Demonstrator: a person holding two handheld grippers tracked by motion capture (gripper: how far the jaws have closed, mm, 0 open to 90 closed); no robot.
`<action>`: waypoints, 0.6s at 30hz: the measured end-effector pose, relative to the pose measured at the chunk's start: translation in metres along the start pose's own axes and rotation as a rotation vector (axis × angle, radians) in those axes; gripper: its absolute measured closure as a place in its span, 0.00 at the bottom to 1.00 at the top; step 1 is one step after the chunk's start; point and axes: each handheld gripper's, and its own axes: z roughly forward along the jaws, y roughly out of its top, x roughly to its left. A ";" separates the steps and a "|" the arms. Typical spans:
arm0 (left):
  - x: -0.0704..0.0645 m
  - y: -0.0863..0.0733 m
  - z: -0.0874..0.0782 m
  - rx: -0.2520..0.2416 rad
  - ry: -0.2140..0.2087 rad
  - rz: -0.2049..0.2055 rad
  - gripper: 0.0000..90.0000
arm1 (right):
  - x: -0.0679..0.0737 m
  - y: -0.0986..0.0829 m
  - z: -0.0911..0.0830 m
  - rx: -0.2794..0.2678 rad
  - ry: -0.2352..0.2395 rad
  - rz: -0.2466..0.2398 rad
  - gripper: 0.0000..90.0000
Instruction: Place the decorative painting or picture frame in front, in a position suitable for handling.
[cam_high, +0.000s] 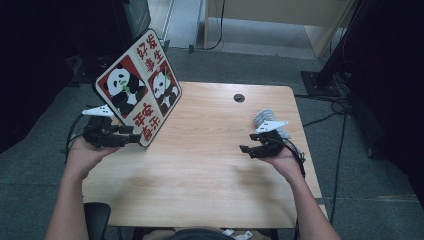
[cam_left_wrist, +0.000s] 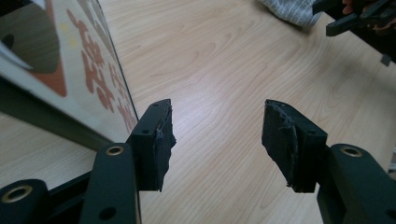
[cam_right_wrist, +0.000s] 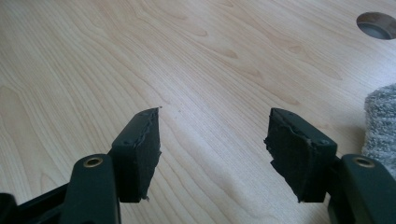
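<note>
The counter (cam_high: 210, 150) is a pale wood-grain top with a round cable hole (cam_high: 239, 97) near its far edge. At its left side stands the panda sign board (cam_high: 139, 87), a flat rounded-corner panel with two panda pictures and red characters. It is tilted, its lower corner down by the counter's left edge and its top leaning up and away to the far left; its long axis runs from that near low corner to the far high one, its printed face turned toward the middle of the counter. It looks stiff, thin and fairly light, with a smooth face likely to slip, so the edge or the dark frame strip behind it seems the best place to take hold.

A grey knitted cloth (cam_high: 266, 119) lies crumpled near the right edge, soft and limp.

The left tongs (cam_high: 134, 138) sit released just beside the board's lower corner, the jaws wide apart with nothing between them. The right tongs (cam_high: 248, 150) hover released too, near the cloth.
</note>
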 end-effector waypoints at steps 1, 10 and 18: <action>0.001 -0.001 -0.002 -0.001 0.002 0.002 0.49 | 0.000 0.000 0.000 -0.002 0.000 -0.001 0.39; 0.013 -0.010 -0.024 -0.012 0.072 -0.057 0.49 | 0.003 0.001 0.001 0.003 0.005 -0.004 0.39; 0.028 -0.008 -0.035 -0.027 0.094 -0.091 0.49 | 0.002 0.000 0.001 0.008 0.004 -0.008 0.39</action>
